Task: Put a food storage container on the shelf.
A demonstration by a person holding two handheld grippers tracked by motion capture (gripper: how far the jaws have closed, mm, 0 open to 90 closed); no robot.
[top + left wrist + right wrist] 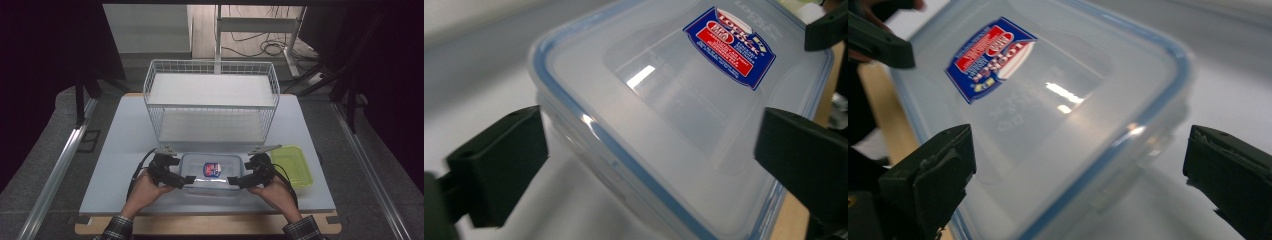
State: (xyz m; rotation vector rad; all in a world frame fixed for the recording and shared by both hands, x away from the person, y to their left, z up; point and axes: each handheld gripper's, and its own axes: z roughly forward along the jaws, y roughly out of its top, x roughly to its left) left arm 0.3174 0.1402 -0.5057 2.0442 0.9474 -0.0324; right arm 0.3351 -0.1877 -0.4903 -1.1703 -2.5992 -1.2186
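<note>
Two grippers flank one clear lidded container (211, 174) at the near edge of the table (125, 150), just in front of the white wire rack (211, 100). The left gripper (186, 180) stands at the box's left end, the right gripper (233, 181) at its right end. The container sits flat on the table, lid on, blue seal visible round the rim, a blue-and-red label (729, 46) on top. A yellow-green tray (294, 165) lies just beside it on the right.

Progress, as judged: the approach is made and both tools are lined up on the short ends; no grip yet, no lift. The box seems untouched by either tool. Left to do, probably: close on the ends or their latches, then lift or open; which of the two I cannot tell.

Jaws: both pairs spread wide. In the left gripper view the jaws straddle a corner of the box with clear gaps either side; the right gripper view shows the same at the opposite end, nothing pinched.

Pose: both forearms enter from the bottom edge in plaid sleeves, hands low over the table, grippers angled inward toward each other, roughly level and mirrored across the box.
</note>
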